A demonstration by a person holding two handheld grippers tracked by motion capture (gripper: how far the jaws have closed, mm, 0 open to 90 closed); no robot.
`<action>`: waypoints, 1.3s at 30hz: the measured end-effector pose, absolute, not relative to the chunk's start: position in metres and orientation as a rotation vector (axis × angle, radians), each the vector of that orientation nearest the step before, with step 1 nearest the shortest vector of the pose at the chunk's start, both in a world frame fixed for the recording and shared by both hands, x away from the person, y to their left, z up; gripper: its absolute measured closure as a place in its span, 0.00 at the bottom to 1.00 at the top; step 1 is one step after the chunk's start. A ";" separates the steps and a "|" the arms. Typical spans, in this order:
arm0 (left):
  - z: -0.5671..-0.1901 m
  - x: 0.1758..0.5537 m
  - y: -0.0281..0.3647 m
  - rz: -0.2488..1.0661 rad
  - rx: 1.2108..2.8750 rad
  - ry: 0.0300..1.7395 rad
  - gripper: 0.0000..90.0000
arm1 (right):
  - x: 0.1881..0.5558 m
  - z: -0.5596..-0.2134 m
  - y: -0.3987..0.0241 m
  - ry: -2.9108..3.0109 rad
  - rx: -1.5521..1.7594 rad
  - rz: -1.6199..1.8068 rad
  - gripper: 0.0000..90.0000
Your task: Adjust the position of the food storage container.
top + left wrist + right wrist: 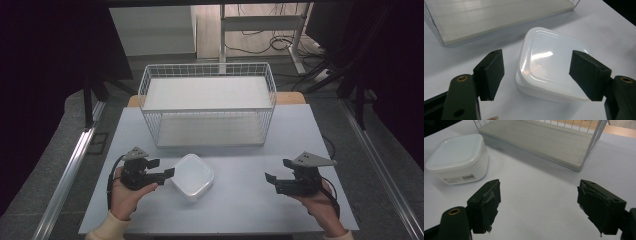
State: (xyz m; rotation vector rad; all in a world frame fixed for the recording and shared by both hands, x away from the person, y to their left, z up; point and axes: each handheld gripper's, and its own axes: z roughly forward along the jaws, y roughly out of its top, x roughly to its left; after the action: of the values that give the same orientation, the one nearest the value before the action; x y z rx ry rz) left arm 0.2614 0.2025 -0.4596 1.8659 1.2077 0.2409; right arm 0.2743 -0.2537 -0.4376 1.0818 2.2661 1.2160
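Both pairs of jaws stand wide apart with nothing gripped. From the high view, the left gripper (pixel 161 171) sits in the person's left hand (pixel 126 194) at the near left of the pale table (pixel 240 200), its jaws pointing right toward the white lidded container (pixel 193 177), whose near-left edge lies just beside them but apart from them. The right gripper (pixel 278 173) is held in the right hand (pixel 322 206) at the near right, jaws pointing left, well apart from the container with bare table between. Behind both, toward the far edge of the table, stands a white wire basket (pixel 207 107) with a pale board as its floor. In the left gripper view, the two black pads (pixel 492 72) frame the container (pixel 551 65), which rests on the table just beyond and between them; its glossy lid catches the light, and neither pad touches it. A corner of the basket (pixel 486 17) lies farther off at the top. In the right gripper view, the pads (pixel 485 203) spread over bare table; the container (pixel 459 157) stands off at the upper left, a barcode label (pixel 460 178) on its side wall, and the basket (pixel 544 140) runs across the top.
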 end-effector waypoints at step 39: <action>-0.466 0.253 0.226 0.261 1.863 1.308 0.48 | 0.279 -0.441 -0.266 2.304 1.162 1.198 0.26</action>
State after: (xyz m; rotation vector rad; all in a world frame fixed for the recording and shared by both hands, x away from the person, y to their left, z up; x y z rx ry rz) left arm 0.2527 0.2258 -0.4658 1.8631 1.3076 0.2612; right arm 0.2790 -0.2655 -0.4415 1.1623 2.3042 1.1980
